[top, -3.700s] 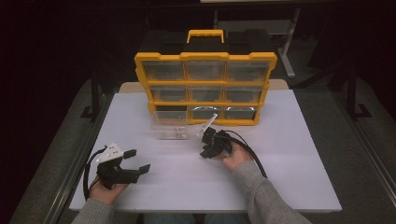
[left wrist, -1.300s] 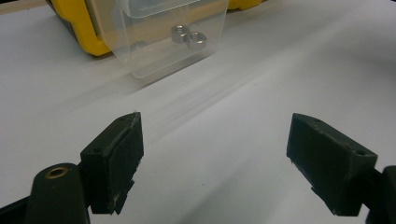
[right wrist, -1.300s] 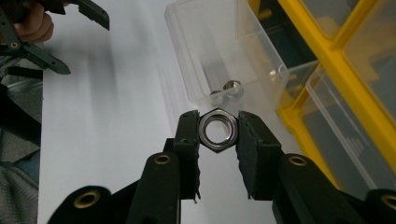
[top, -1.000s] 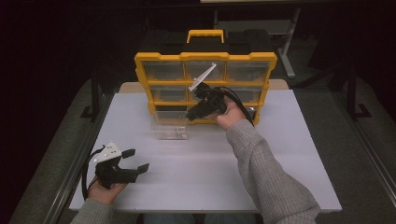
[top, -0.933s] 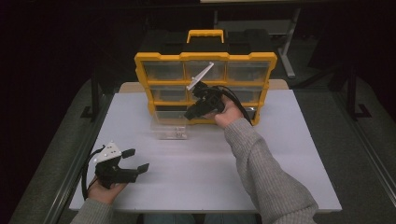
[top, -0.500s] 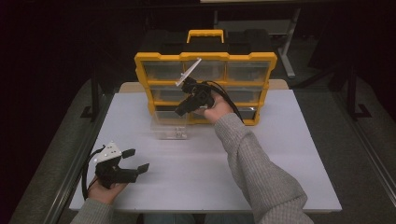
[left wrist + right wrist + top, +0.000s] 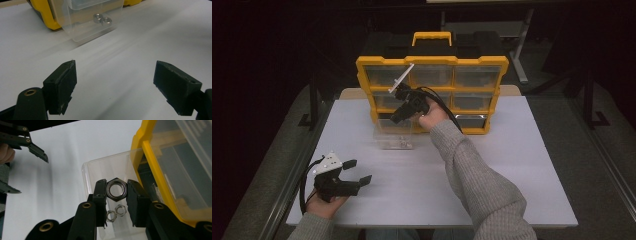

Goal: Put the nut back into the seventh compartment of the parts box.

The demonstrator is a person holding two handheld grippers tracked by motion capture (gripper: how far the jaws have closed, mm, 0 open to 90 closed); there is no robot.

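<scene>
A large steel hex nut (image 7: 116, 188) sits between the pads of my right gripper (image 7: 116, 193), which is shut on it. That gripper (image 7: 396, 118) hangs in front of the yellow organizer (image 7: 432, 62), pointing down over a clear plastic bin (image 7: 396, 140). The bin (image 7: 100, 170) stands on the table against the organizer's lower left corner. It holds two smaller nuts (image 7: 116, 212), also visible through the bin's wall (image 7: 102, 19). My left gripper (image 7: 358, 170) rests at the table's front left. It (image 7: 115, 82) is open with nothing between its pads.
The organizer (image 7: 150, 157) has several clear drawers and stands upright at the back of the white table (image 7: 492, 170). Bare tabletop lies between the bin (image 7: 92, 25) and the left gripper (image 7: 23, 170).
My right gripper has carried the nut leftward across the organizer's front and now points down over the clear bin. The left gripper has stayed where it was.
</scene>
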